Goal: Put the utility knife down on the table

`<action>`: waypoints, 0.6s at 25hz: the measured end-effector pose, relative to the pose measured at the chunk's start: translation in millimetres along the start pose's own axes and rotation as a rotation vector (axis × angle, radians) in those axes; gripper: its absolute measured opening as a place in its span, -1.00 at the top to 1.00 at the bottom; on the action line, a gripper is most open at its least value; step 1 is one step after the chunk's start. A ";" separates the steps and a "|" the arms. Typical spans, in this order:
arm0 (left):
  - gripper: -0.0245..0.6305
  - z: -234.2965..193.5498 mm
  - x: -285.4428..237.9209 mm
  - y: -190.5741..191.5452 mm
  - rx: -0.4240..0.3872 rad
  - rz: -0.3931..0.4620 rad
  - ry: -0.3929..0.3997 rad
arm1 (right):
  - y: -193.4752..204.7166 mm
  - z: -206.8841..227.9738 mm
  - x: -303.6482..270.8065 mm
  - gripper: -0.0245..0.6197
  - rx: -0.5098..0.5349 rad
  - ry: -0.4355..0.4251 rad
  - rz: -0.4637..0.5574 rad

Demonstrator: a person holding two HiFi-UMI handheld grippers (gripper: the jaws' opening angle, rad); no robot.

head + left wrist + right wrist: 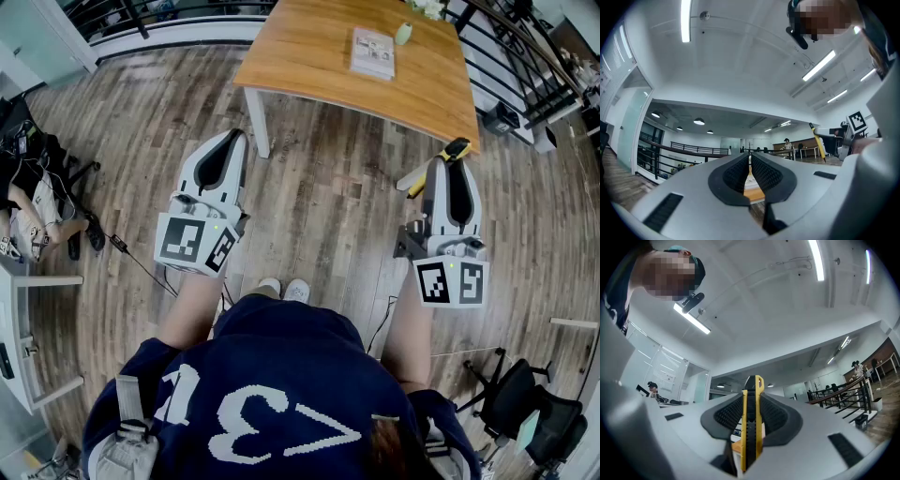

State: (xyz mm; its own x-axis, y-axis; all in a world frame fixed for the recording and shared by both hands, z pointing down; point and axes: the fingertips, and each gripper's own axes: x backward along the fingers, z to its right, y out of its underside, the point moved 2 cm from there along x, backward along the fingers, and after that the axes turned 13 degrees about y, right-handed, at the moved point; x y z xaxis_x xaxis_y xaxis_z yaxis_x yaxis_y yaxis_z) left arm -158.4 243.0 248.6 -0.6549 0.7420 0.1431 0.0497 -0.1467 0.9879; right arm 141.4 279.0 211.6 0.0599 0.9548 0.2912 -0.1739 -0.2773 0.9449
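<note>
Not yet done: your right gripper (450,167) clamps the utility knife (751,427) short of the desk (309,56); left gripper (750,164) narrow, empty.

Smooth wooden table (300,47), matt wood-plank floor (328,187)

The utility knife (751,427) is yellow with a black middle. It stands on its thin edge, squeezed between the jaws of the right gripper (450,169). Its tip (457,148) pokes out past them. It is up in the air near the wooden table (309,56), not on it.
</note>
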 end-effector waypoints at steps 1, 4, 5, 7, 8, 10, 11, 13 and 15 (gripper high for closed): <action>0.84 2.1 -0.9 -0.1 0.000 0.002 0.003 | -0.5 0.8 0.2 0.54 0.003 -0.002 -0.002; 0.84 6.2 -2.6 -0.3 0.002 0.007 0.005 | -1.4 3.2 -0.5 0.54 -0.005 -0.015 -0.015; 0.84 6.7 -3.2 -0.5 0.001 0.006 0.002 | -1.8 4.3 -1.4 0.54 -0.018 -0.022 -0.021; 0.84 7.4 -5.1 -0.5 -0.002 0.002 -0.005 | -3.0 7.6 -3.9 0.54 -0.045 -0.030 -0.023; 0.84 7.6 -6.6 -0.1 -0.003 0.000 -0.006 | -3.3 9.6 -5.6 0.54 -0.050 -0.031 -0.022; 0.84 7.1 -9.9 1.5 -0.003 -0.008 -0.009 | -2.0 12.7 -9.3 0.54 -0.054 -0.029 -0.022; 0.84 6.3 -11.6 2.6 -0.001 -0.013 -0.010 | -0.4 13.6 -11.2 0.54 -0.060 -0.030 -0.024; 0.84 3.7 -15.8 5.6 0.002 -0.019 -0.012 | 4.1 14.4 -16.2 0.54 -0.068 -0.036 -0.034; 0.84 -0.2 -22.8 9.1 0.002 -0.021 -0.011 | 8.9 15.9 -23.4 0.54 -0.068 -0.039 -0.043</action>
State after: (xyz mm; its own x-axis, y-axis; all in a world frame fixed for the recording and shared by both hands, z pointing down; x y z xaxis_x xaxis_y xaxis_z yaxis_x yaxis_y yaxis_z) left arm -143.1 224.7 254.3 -0.6473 0.7522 0.1228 0.0374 -0.1296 0.9909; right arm 154.1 252.5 215.6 0.1064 0.9604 0.2577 -0.2364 -0.2273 0.9447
